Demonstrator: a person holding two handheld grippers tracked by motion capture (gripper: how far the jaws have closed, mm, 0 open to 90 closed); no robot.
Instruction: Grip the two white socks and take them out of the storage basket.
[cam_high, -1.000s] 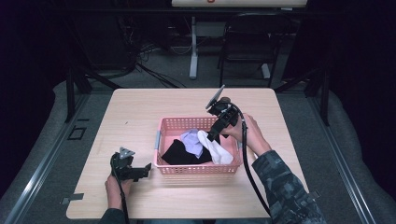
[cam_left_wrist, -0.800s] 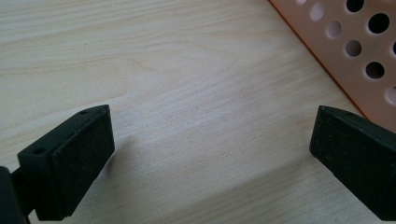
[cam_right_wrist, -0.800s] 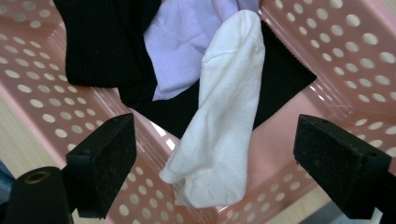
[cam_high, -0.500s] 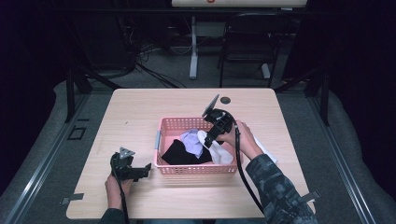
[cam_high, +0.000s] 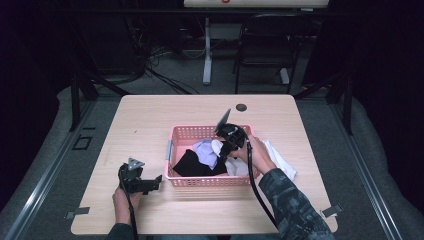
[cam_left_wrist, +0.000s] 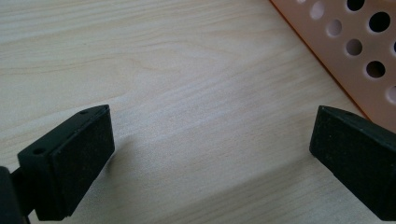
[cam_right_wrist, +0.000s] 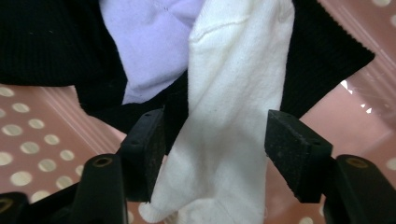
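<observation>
Left gripper (cam_left_wrist: 212, 154) idle, jaws spread over bare table (cam_left_wrist: 163, 70); right gripper (cam_right_wrist: 215, 154) closing astride white sock (cam_right_wrist: 233, 107) in pink basket (cam_high: 200, 133), not yet pinching; soft, light, best pinched mid-length.

Basket (cam_high: 172, 150) mid-table, socks (cam_high: 206, 152) inside, cloth (cam_high: 280, 160) right of it

- No text, label, brand or number can be read on anything in these pictures.
- A red mark on the white board (cam_high: 255, 2) at the top edge of the high view is cut off and unreadable.
</observation>
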